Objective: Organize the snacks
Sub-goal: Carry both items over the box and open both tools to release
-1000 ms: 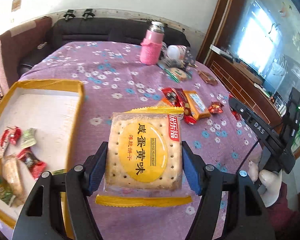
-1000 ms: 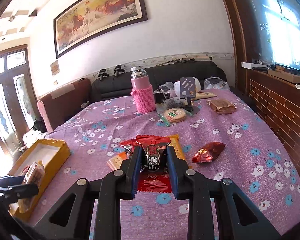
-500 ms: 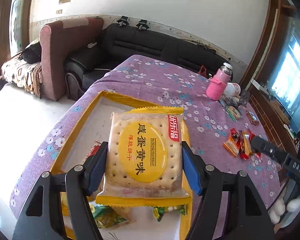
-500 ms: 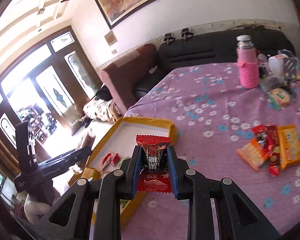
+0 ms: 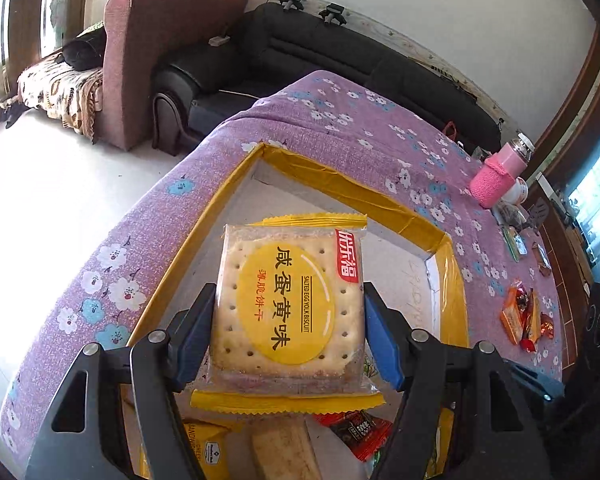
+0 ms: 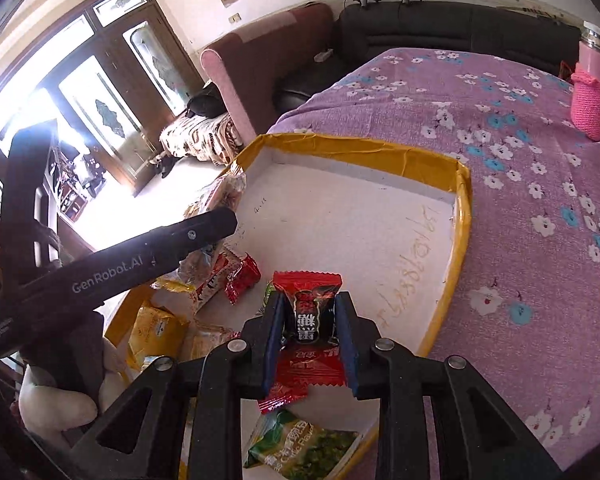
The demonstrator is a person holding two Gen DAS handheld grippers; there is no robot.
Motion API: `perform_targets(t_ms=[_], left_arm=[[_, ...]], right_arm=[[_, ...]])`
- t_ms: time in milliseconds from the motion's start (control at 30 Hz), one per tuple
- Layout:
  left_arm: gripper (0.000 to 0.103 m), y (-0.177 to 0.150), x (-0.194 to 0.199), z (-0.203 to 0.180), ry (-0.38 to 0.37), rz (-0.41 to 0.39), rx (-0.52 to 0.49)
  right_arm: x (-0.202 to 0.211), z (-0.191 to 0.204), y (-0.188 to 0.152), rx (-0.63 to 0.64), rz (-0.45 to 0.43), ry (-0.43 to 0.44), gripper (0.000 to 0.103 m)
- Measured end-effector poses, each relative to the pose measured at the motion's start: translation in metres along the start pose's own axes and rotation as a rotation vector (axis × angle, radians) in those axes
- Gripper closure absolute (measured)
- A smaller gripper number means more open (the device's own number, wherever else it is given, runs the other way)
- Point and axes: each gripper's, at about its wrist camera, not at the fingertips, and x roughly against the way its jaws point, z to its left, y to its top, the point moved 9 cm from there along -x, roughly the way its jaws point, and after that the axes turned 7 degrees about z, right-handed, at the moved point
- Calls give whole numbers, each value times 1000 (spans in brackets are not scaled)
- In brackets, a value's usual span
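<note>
My left gripper point(image 5: 288, 300) is shut on a salted egg yolk biscuit packet point(image 5: 288, 320), held flat over the near part of the yellow-rimmed box point(image 5: 340, 184). My right gripper point(image 6: 310, 304) hangs over the same box point(image 6: 360, 150) with a red candy packet point(image 6: 308, 284) between its pads. Its jaws are opening, and the pads still touch the candy. In the right wrist view the left gripper's finger point(image 6: 204, 228) reaches in from the left with the biscuit packet point(image 6: 224, 192) at its tip.
Several snacks lie in the box's near end: red wrappers point(image 6: 242, 276), a green packet point(image 6: 300, 448), a yellow packet point(image 6: 156, 332). Loose snacks point(image 5: 524, 316) and a pink bottle point(image 5: 496, 180) stand on the purple floral tablecloth point(image 6: 520, 160). A white-gloved hand point(image 6: 56, 400) holds the left gripper.
Both grippers swung left from the loose snacks to above the yellow box, each still carrying its packet. The right gripper's jaws have parted slightly.
</note>
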Motion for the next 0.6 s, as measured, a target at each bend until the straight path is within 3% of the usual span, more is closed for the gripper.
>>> perform_targets(t_ms=[133, 233, 333, 467, 600], left_arm=[[33, 2, 7, -1, -23, -11, 0], [33, 1, 24, -1, -45, -50, 14], [33, -3, 56, -10, -73, -125, 21], [33, -21, 107, -37, -159, -241, 13], [32, -39, 133, -70, -192, -288, -5]], right_arm=[[-6, 6, -2, 22, 0, -21, 69], [13, 11, -4, 71, -54, -62, 68], [57, 14, -8, 128, -191, -139, 65], [130, -3, -25, 161, -437, -311, 44], [182, -38, -40, 110, -563, -437, 43]])
